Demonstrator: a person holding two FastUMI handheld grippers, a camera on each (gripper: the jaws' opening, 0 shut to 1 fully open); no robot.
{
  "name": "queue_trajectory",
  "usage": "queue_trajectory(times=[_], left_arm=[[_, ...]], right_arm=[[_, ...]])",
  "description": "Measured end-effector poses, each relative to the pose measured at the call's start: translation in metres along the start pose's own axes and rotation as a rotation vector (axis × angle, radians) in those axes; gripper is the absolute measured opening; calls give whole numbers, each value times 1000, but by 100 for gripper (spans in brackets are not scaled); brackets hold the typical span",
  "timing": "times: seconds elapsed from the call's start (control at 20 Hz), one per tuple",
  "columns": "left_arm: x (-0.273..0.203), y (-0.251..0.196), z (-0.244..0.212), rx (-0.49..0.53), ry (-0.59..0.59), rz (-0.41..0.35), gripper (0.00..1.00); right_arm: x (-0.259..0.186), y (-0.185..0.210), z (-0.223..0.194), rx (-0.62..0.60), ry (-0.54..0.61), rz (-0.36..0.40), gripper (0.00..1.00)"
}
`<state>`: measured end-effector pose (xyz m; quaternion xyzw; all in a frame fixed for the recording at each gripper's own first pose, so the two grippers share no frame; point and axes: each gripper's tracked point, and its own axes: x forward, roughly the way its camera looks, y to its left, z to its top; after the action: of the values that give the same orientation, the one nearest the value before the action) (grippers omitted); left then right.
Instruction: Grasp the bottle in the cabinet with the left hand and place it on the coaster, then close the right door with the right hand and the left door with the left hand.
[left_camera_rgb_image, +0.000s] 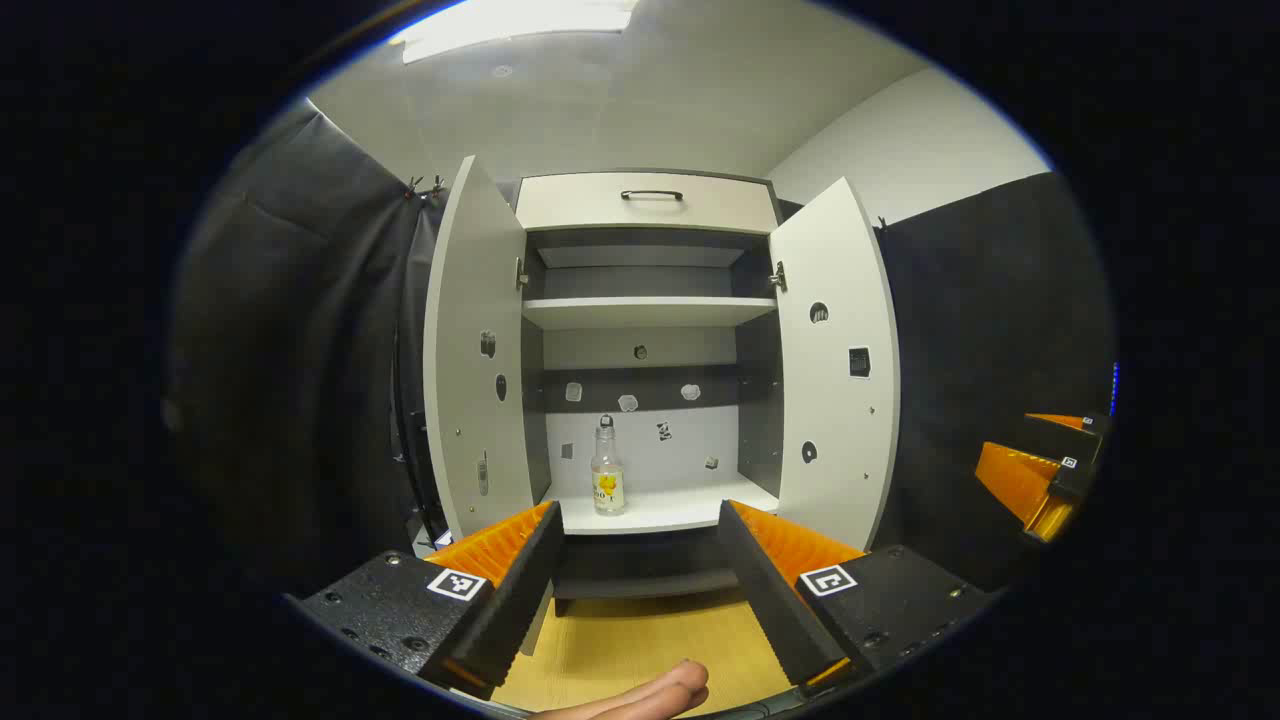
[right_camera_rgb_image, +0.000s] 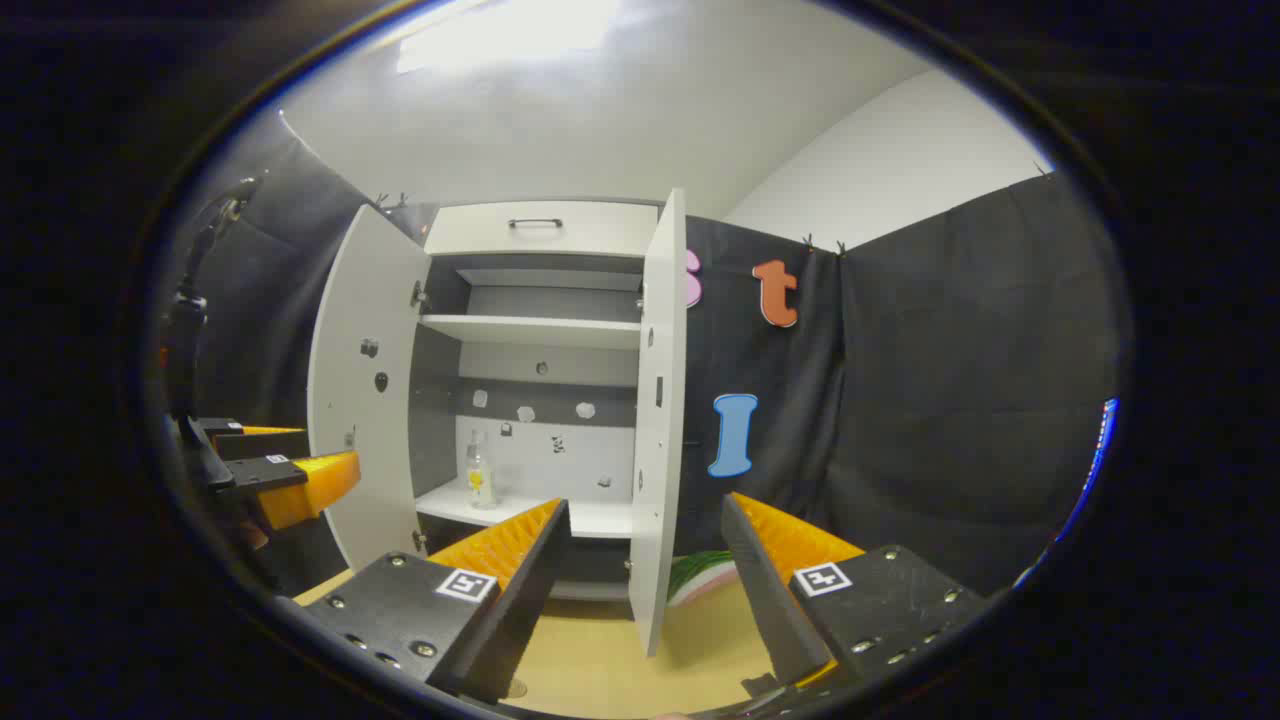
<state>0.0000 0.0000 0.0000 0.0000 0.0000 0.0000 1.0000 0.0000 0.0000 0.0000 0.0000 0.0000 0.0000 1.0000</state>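
Cabinet (left_camera_rgb_image: 648, 200): left door (left_camera_rgb_image: 475, 350) and right door (left_camera_rgb_image: 835, 360) swung wide, interior unobstructed. Wooden tabletop (left_camera_rgb_image: 640, 640) bare ahead. Left gripper (left_camera_rgb_image: 640, 570) and right gripper (right_camera_rgb_image: 645, 565): jaws spread wide, holding nothing. Glass bottle (left_camera_rgb_image: 606, 470) upright on lower shelf, near front edge. Coaster (right_camera_rgb_image: 705, 577) partly hidden behind right door.

Each claw, the left claw (left_camera_rgb_image: 640, 590) and the right claw (right_camera_rgb_image: 645, 590), is showing ribbed orange fingers, black foam pads, screw-studded black mounts and square black-and-white markers.
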Motion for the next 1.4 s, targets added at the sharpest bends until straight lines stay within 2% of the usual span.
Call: queue_trajectory(times=[0.2, 0.3, 0.35, 0.45, 0.5, 0.55, 0.75, 1.0, 1.2, 1.3, 1.4], left_arm=[[4, 2, -3, -7, 10, 4, 98], [7, 6, -4, -8, 16, 7, 98], [10, 9, -5, -6, 15, 12, 98], [15, 15, -6, -7, 16, 25, 98], [18, 17, -6, -11, 17, 23, 98], [21, 18, -6, -9, 16, 17, 98], [45, 30, -2, 13, -9, 13, 98], [97, 37, -10, -8, -15, -9, 98], [157, 35, -51, -72, 39, -51, 98], [196, 39, -74, -80, 54, -37, 98], [237, 50, -92, -42, 39, 10, 98]], right_arm=[[9, -7, -6, -2, 11, -17, 93], [14, -6, -9, -20, 11, -20, 89], [16, -3, -10, -22, 10, -15, 93], [24, 6, -12, -15, 10, 0, 93], [28, 10, -15, -11, 13, 7, 89], [33, 14, -17, -12, 14, 9, 92], [59, 31, -21, -22, 14, 26, 93], [104, 46, -29, -18, 29, 19, 93], [136, 55, -40, -3, 45, -1, 93], [148, 65, -48, 1, 57, 8, 93], [160, 78, -54, 4, 58, 32, 93]])
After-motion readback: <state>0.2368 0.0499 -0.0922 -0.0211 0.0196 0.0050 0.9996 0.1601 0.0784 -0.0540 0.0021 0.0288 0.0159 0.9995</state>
